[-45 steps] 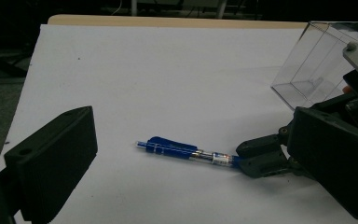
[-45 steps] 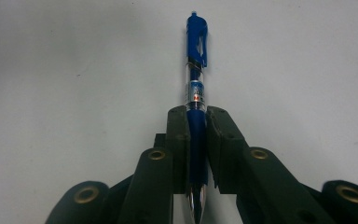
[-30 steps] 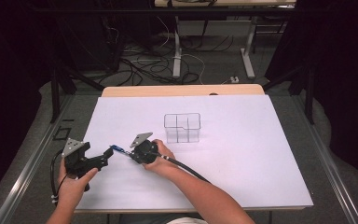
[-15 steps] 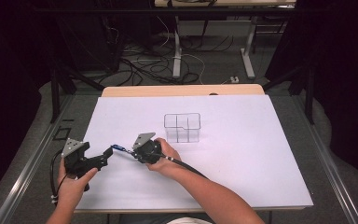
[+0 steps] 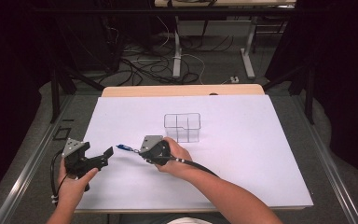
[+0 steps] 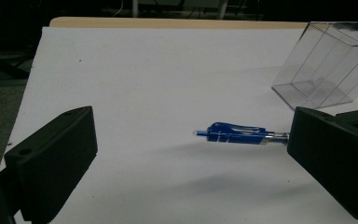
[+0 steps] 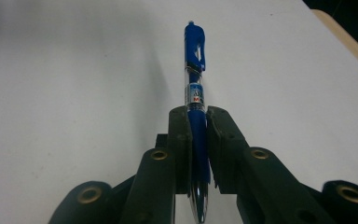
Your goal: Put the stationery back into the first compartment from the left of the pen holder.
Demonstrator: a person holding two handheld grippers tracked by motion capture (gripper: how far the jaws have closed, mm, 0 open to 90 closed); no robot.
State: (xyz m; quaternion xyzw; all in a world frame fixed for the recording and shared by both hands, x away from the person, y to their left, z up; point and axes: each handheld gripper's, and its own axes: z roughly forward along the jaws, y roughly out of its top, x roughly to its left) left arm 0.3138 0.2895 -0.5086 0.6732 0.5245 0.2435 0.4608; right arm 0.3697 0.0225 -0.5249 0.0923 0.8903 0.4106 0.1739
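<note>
Near the tabletop's front-left corner, high view: right gripper [image 5: 139, 150] holds a blue pen [image 5: 125, 148] toward the left gripper [image 5: 103, 155]; clear divided box [image 5: 182, 127] sits mid-table.

Left gripper view: jaws wide apart, ribbed black pads, pen between them. Judgement: close on the clip end squarely.

Right gripper view: jaws clamped on the glossy barrel.

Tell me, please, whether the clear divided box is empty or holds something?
Empty: the clear divided box shows only bare compartments, and the blue pen sits clamped in the right gripper.
</note>
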